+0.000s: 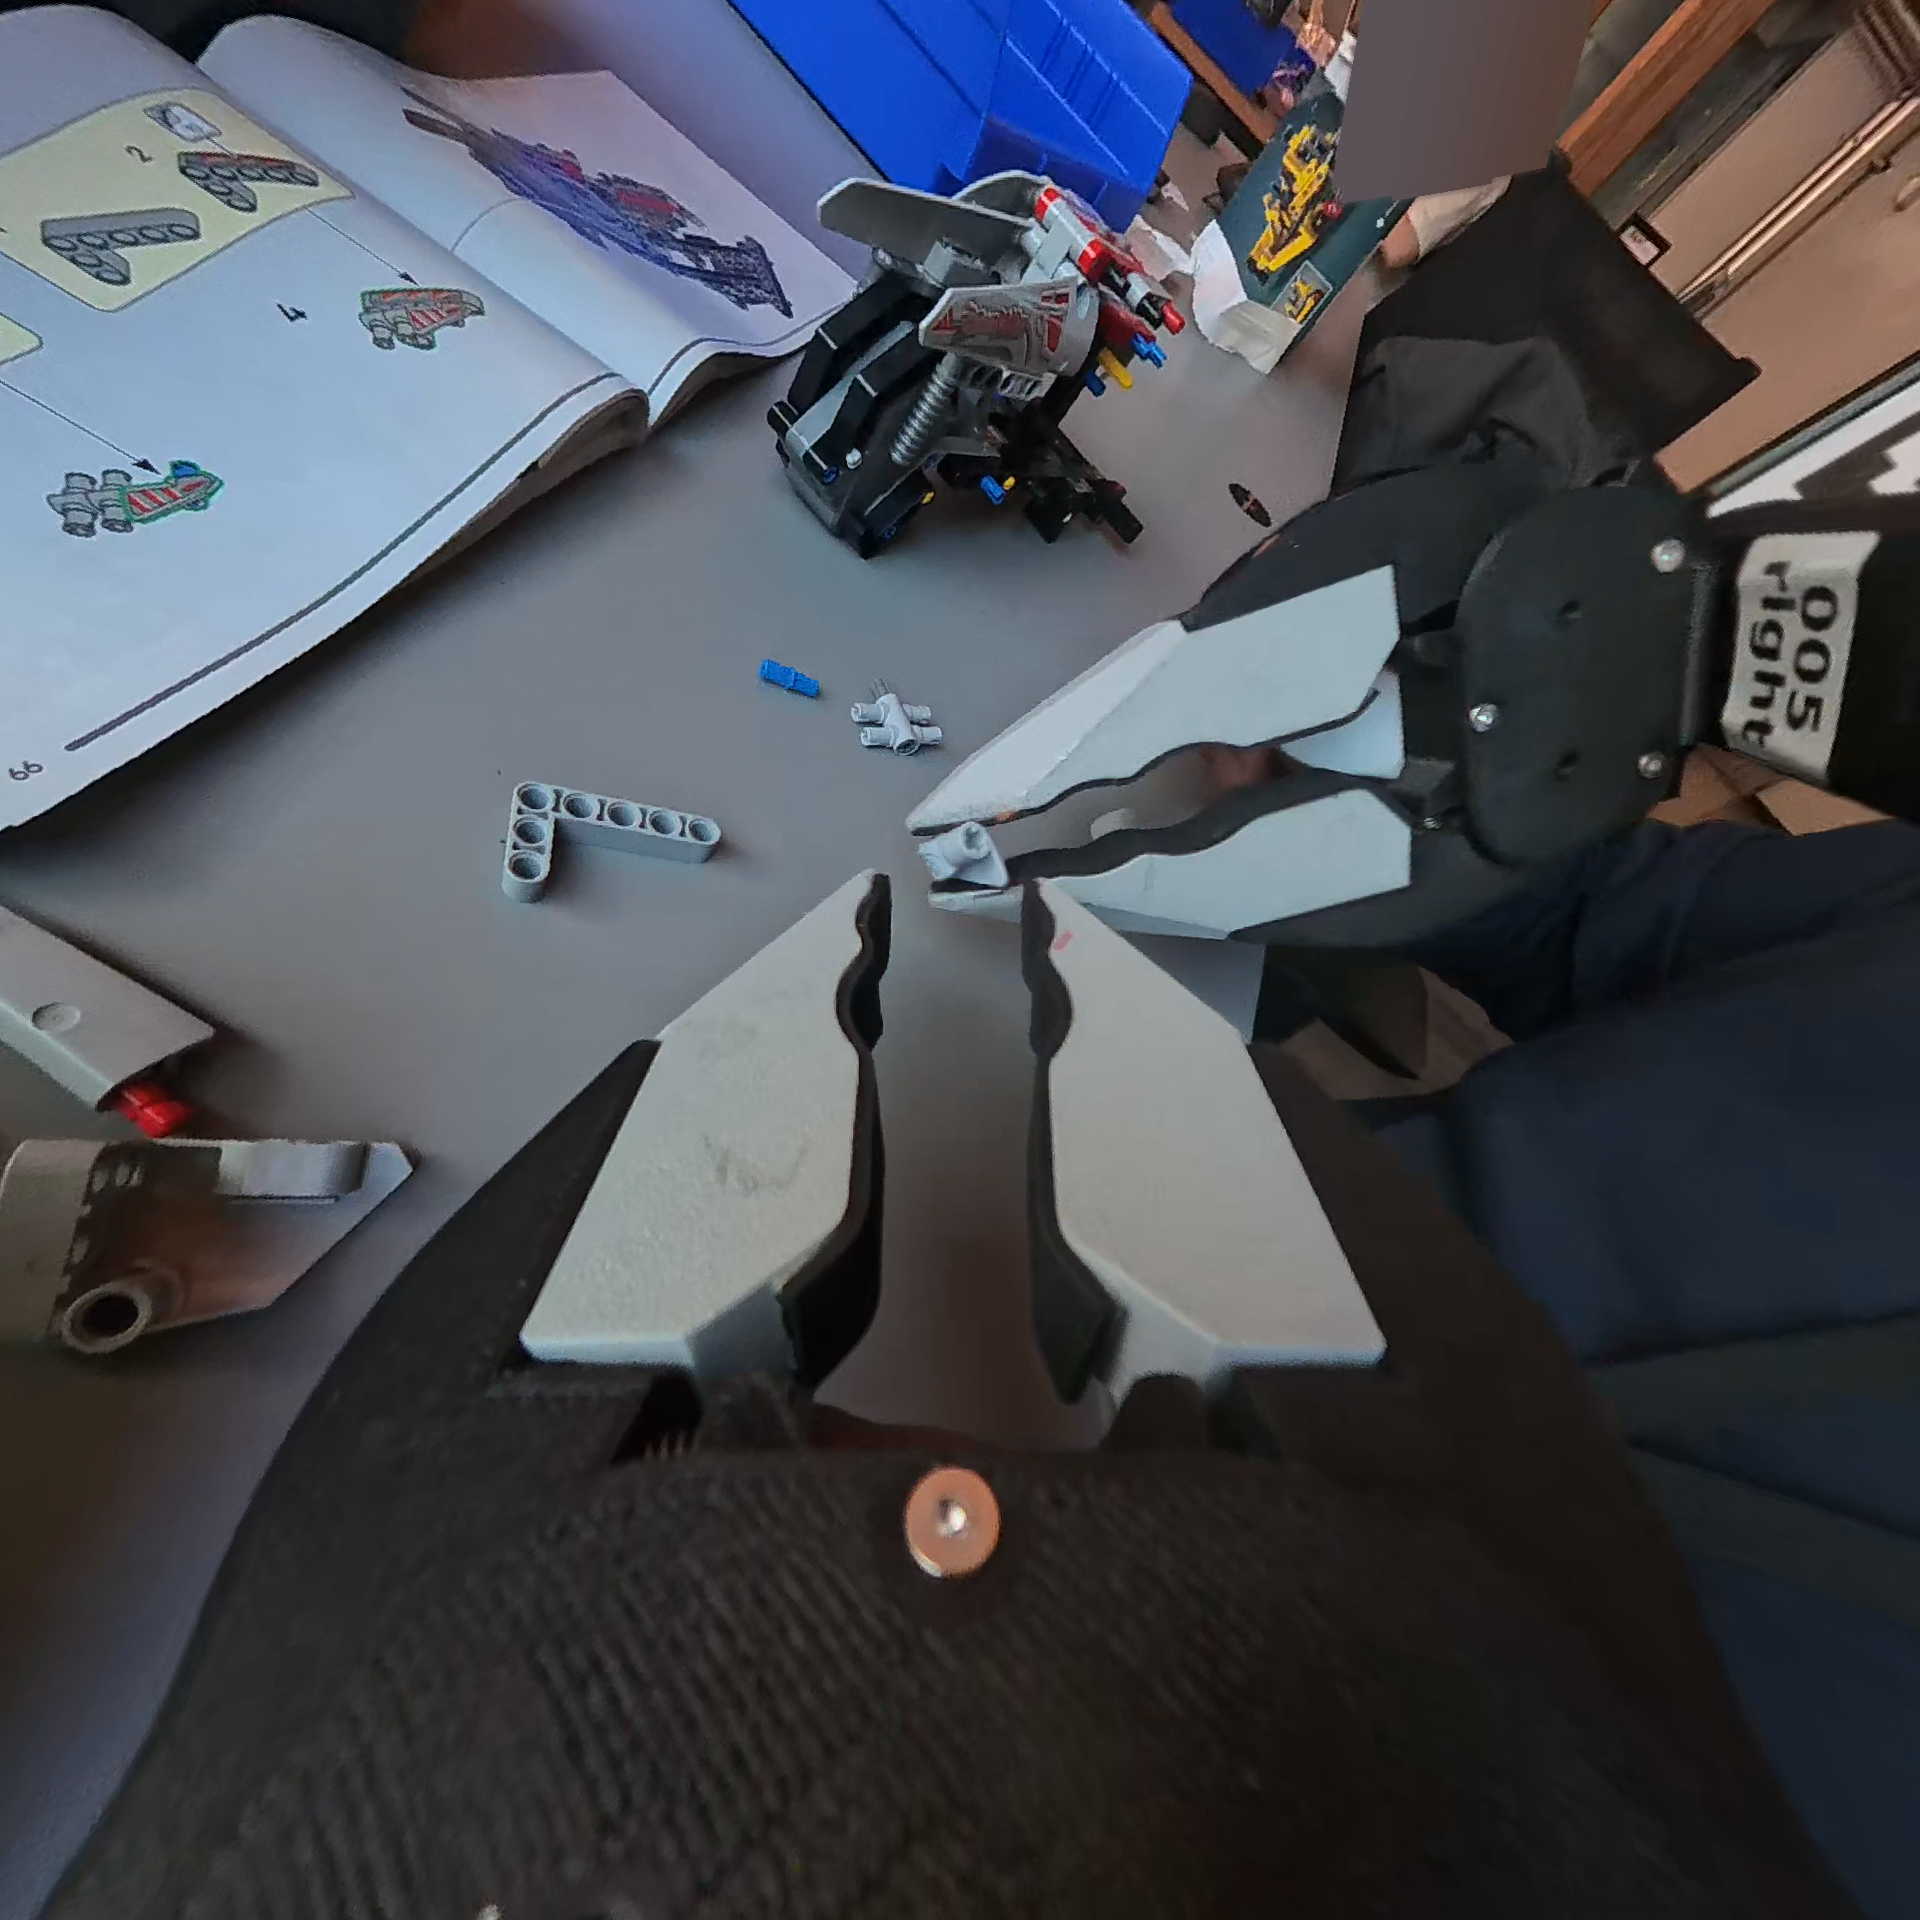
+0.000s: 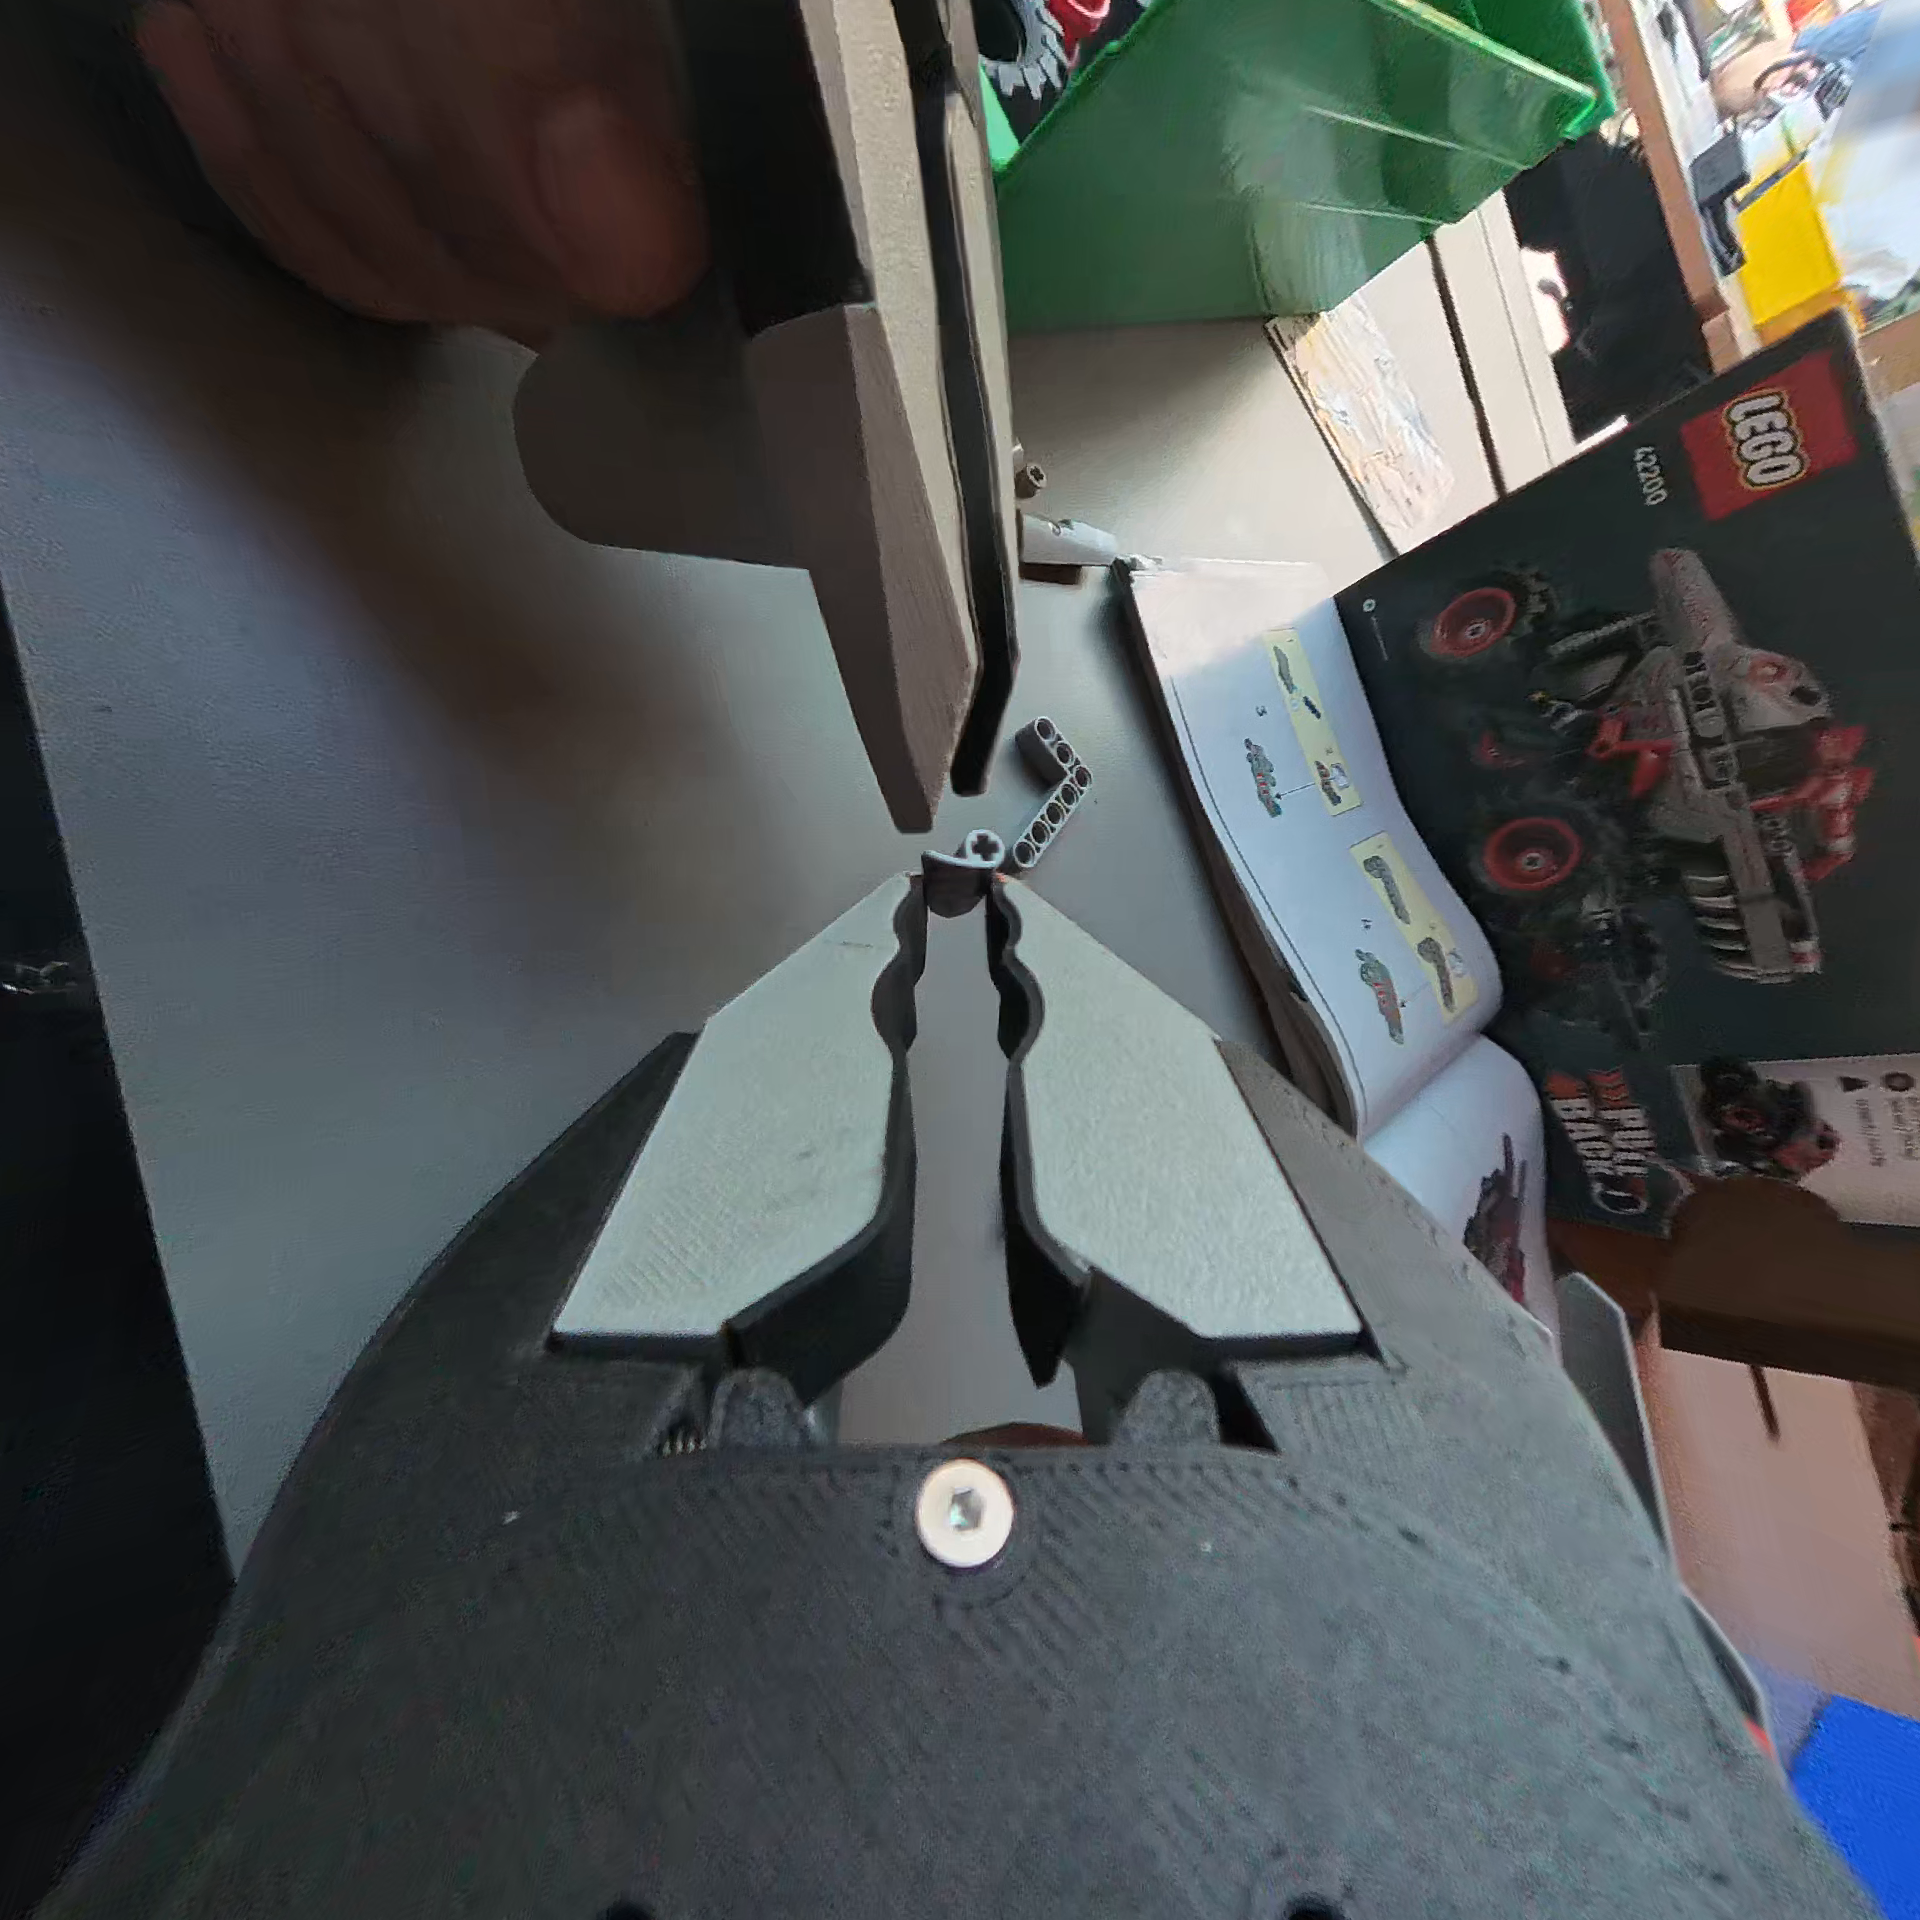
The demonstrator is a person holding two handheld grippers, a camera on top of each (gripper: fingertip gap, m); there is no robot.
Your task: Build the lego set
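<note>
Grey surface (image 1: 436, 935): parts lie loose all over it.
Right gripper (image 1: 961, 862): coming in from the right, jaws pinching a small grey connector (image 1: 961, 854) at the very tips, held just above the surface.
Same grip up close: the connector (image 2: 958, 868) sits clamped between the right gripper (image 2: 956, 883) tips, its cross-shaped hole facing the camera.
Left gripper (image 1: 956, 904): jaws spread a little with nothing between them, tips just beside the connector, not touching it.
L-beam (image 1: 597, 826): flat on the surface, left of both grippers.
Blue pin (image 1: 790, 677): farther back, near a grey double connector (image 1: 896, 724).
Model (image 1: 977, 364): the half-built black, grey and red truck stands beyond those parts.
Manual (image 1: 312, 343): open at the back left.
Box (image 2: 1662, 779): propped beside the manual.
</note>
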